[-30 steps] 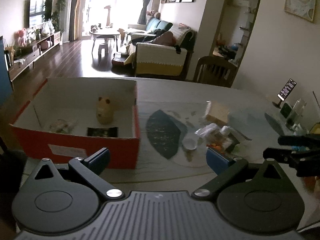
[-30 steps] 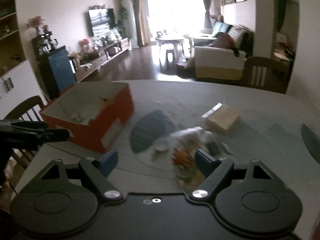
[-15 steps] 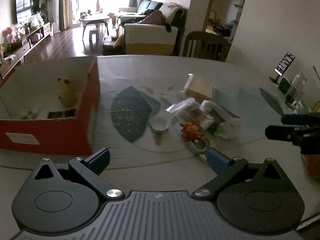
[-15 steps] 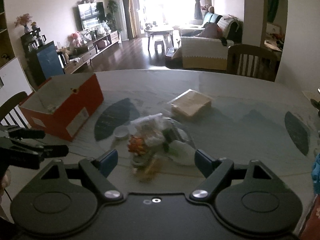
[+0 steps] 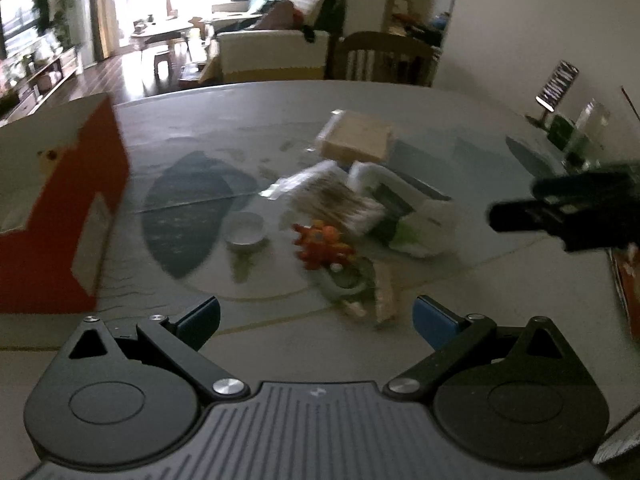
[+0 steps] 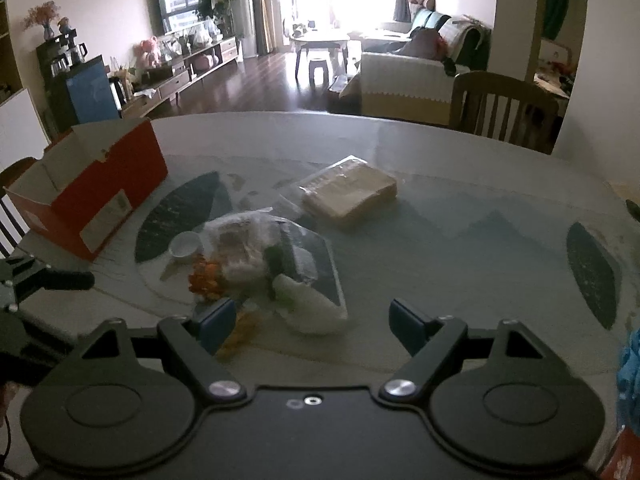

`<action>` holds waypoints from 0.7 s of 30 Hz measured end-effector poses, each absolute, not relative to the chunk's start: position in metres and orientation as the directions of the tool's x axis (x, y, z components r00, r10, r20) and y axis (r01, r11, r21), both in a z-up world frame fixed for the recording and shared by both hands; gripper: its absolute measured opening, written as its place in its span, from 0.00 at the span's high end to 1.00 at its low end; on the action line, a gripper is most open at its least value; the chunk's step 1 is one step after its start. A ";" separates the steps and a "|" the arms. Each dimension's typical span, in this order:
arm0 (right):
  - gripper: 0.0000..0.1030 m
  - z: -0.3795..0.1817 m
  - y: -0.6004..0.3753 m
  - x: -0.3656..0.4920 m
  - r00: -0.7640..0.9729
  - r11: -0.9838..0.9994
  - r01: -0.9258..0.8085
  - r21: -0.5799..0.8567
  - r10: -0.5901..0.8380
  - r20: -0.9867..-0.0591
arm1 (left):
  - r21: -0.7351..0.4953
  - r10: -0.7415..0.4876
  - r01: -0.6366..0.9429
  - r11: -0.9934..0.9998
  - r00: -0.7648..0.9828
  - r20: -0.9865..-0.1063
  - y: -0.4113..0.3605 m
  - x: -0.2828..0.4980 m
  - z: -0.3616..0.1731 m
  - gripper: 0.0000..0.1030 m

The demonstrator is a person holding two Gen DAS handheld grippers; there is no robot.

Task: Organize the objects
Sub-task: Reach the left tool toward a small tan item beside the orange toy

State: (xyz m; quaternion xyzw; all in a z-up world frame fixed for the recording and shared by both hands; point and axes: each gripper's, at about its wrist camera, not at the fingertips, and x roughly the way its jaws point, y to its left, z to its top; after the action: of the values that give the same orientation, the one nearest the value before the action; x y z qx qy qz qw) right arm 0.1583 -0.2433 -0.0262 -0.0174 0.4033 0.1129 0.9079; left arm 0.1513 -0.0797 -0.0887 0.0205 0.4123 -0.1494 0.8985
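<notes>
1. Compared with the frame one second earlier, the left wrist view was seen to have swung right: the red box (image 5: 60,216), then filling the left half with its inside open to view, was now cut off at the left edge, and the heap of loose objects lay centred ahead of the fingers.
2. In the right wrist view the heap, earlier small and blurred far ahead, was now found close in front of the fingers, and the red box (image 6: 92,196) was pushed out to the far left.
3. The left gripper (image 5: 316,320) was recorded with fingers spread wide and nothing between them; it was held above the table (image 5: 256,344), near the heap.
4. The right gripper (image 6: 308,320) was likewise recorded wide apart and empty, its left finger just in front of the orange toy (image 6: 206,276).
5. Count, loose on the table: one orange toy (image 5: 322,244), one small white cup (image 5: 245,230), one tan flat packet (image 5: 356,140) on the far side, one clear-wrapped bundle (image 5: 336,196), one white pouch (image 5: 412,208).
6. One red box was counted, open-topped, at the left of the table; its contents could not be made out, owing to blur.
7. All loose objects were noted outside the box, right of it, with the cup nearest to it.
</notes>
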 end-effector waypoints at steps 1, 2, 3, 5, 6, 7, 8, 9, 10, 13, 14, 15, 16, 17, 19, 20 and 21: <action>0.19 -0.028 -0.245 0.162 0.647 0.973 -0.223 0.055 0.190 -0.739 | -0.076 -0.247 0.290 0.954 0.616 -0.748 -0.085 0.152 -0.091 0.00; 0.19 -0.030 -0.246 0.164 0.644 0.972 -0.228 0.049 0.188 -0.741 | -0.069 -0.244 0.293 0.954 0.618 -0.747 -0.089 0.154 -0.093 0.00; 0.19 -0.032 -0.247 0.167 0.642 0.971 -0.234 0.043 0.188 -0.743 | -0.060 -0.238 0.293 0.954 0.620 -0.748 -0.093 0.156 -0.096 0.00; 0.19 -0.036 -0.249 0.173 0.638 0.970 -0.242 0.034 0.185 -0.747 | -0.042 -0.217 0.281 0.959 0.626 -0.749 -0.098 0.162 -0.099 0.00; 0.19 -0.038 -0.249 0.177 0.637 0.969 -0.244 0.029 0.183 -0.749 | -0.035 -0.208 0.274 0.961 0.634 -0.745 -0.100 0.165 -0.100 0.00; 0.19 -0.040 -0.250 0.179 0.635 0.969 -0.245 0.027 0.182 -0.751 | -0.032 -0.206 0.272 0.962 0.640 -0.740 -0.102 0.166 -0.100 0.00; 0.19 -0.042 -0.252 0.183 0.633 0.969 -0.246 0.025 0.180 -0.753 | -0.027 -0.204 0.273 0.962 0.644 -0.738 -0.104 0.168 -0.101 0.00; 0.19 -0.043 -0.253 0.185 0.630 0.969 -0.247 0.024 0.179 -0.756 | -0.025 -0.204 0.277 0.960 0.643 -0.738 -0.106 0.169 -0.102 0.00; 0.19 -0.045 -0.254 0.188 0.628 0.968 -0.248 0.025 0.181 -0.757 | -0.028 -0.212 0.286 0.958 0.640 -0.739 -0.109 0.169 -0.103 0.00; 0.20 -0.049 -0.257 0.193 0.619 0.964 -0.265 0.028 0.192 -0.761 | -0.026 -0.235 0.324 0.946 0.628 -0.742 -0.120 0.165 -0.107 0.00; 0.20 -0.050 -0.257 0.195 0.616 0.962 -0.271 0.026 0.195 -0.763 | -0.014 -0.236 0.338 0.941 0.627 -0.742 -0.125 0.163 -0.109 0.00; 0.21 -0.051 -0.257 0.196 0.613 0.961 -0.276 0.025 0.196 -0.765 | -0.005 -0.237 0.349 0.937 0.627 -0.742 -0.129 0.162 -0.110 0.00; 0.21 -0.053 -0.257 0.198 0.609 0.959 -0.281 0.025 0.198 -0.768 | -0.002 -0.242 0.362 0.932 0.621 -0.745 -0.134 0.161 -0.112 0.00; 0.21 -0.055 -0.257 0.199 0.605 0.958 -0.285 0.026 0.201 -0.770 | -0.004 -0.249 0.373 0.928 0.614 -0.749 -0.137 0.160 -0.114 0.01; 0.21 -0.057 -0.256 0.202 0.600 0.956 -0.293 0.026 0.205 -0.773 | 0.006 -0.252 0.389 0.921 0.609 -0.752 -0.145 0.157 -0.116 0.01; 0.21 -0.058 -0.256 0.203 0.599 0.954 -0.298 0.024 0.207 -0.774 | 0.013 -0.252 0.397 0.918 0.608 -0.753 -0.148 0.155 -0.118 0.01; 0.21 -0.059 -0.256 0.204 0.597 0.953 -0.302 0.025 0.209 -0.774 | 0.023 -0.251 0.406 0.914 0.608 -0.753 -0.151 0.153 -0.119 0.03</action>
State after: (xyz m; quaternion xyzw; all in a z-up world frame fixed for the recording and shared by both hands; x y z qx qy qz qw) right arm 0.2042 -0.2558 -0.0592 -0.0546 0.4252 0.1435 0.8920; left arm 0.1532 -0.1515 -0.1187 0.0963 0.4026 -0.1842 0.8915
